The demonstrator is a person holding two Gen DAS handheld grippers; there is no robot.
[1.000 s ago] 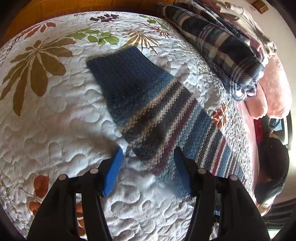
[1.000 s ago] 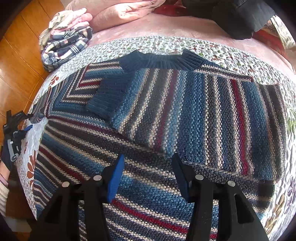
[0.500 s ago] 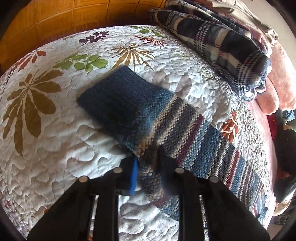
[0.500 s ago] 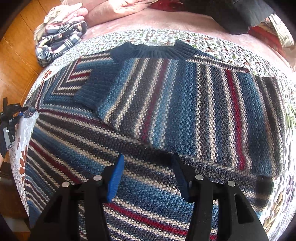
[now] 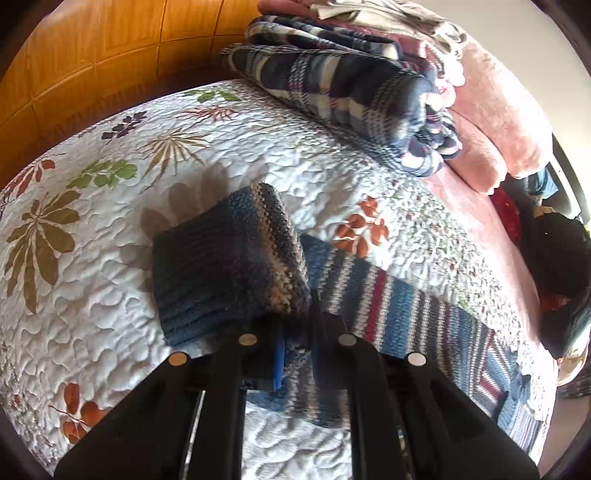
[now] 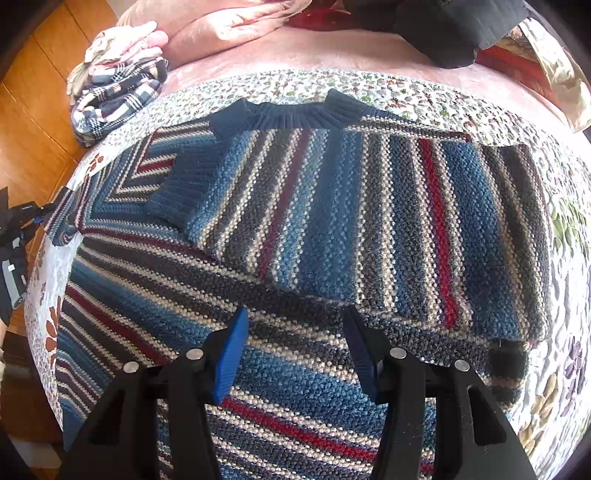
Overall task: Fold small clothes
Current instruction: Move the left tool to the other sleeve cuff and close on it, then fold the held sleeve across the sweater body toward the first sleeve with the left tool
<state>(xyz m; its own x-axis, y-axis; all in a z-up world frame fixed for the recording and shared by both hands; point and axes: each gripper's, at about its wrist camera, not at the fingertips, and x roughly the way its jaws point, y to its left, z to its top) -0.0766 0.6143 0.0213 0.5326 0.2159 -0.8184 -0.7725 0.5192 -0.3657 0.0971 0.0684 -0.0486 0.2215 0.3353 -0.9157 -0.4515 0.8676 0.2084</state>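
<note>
Left gripper (image 5: pixel 295 347) is clamped on the sleeve (image 5: pixel 229 266) of the striped sweater (image 6: pixel 332 229), jaws nearly together with knit bunched between them. The sleeve's dark blue cuff end is raised off the quilt (image 5: pixel 92 258) and curls back toward the camera, casting a shadow on the leaf print behind it. The rest of the sleeve runs right, flat on the quilt, toward the body of the sweater. Beyond it, a folded plaid blanket (image 5: pixel 343 88) sits at the quilt's far edge, next to pink bedding (image 5: pixel 495 122).

Right gripper (image 6: pixel 293 343) is released, blue pads (image 6: pixel 231 354) spread wide, hovering over the lower part of the sweater; can't tell if they touch it. The sweater lies flat on the quilt, collar (image 6: pixel 291 114) at the far side. Its other sleeve is already folded across the chest, cuff pointing left. A dark garment (image 6: pixel 454 29) lies at the far right on the pink bedding.
</note>
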